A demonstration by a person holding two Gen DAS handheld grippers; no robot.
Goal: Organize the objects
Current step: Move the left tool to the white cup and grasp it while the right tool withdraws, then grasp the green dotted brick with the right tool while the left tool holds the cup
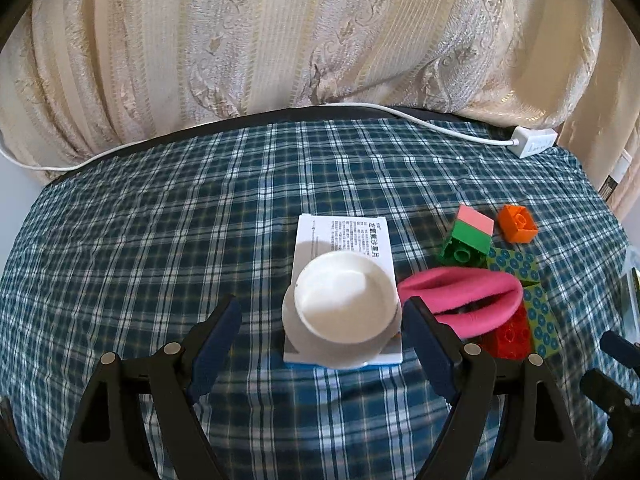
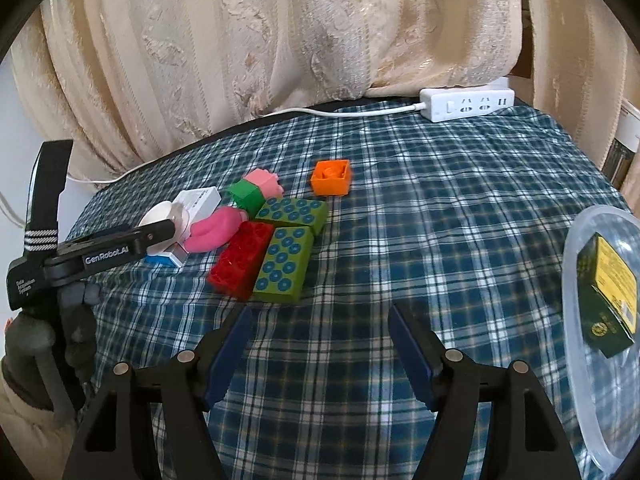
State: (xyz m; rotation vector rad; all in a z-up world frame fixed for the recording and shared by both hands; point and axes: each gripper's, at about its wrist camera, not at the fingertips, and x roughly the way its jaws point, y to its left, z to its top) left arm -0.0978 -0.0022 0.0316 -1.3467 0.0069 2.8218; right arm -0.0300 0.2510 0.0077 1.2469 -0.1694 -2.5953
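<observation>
Two grippers, both empty: your left gripper (image 1: 322, 330) has jaws spread around the white cup (image 1: 344, 306) on its box (image 1: 342, 236), ready to pinch; your right gripper (image 2: 320, 344) hangs spread beside the tub (image 2: 576, 240).

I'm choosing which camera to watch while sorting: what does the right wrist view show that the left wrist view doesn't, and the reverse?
Only the right wrist view shows the dark green and yellow box inside the clear plastic tub, and the open right tongs.

Only the left wrist view shows the printed top of the flat white carton beneath the round white bowl, and the open left tongs framing that bowl.

Both show the orange toy brick, pink soft ring and white power strip.
</observation>
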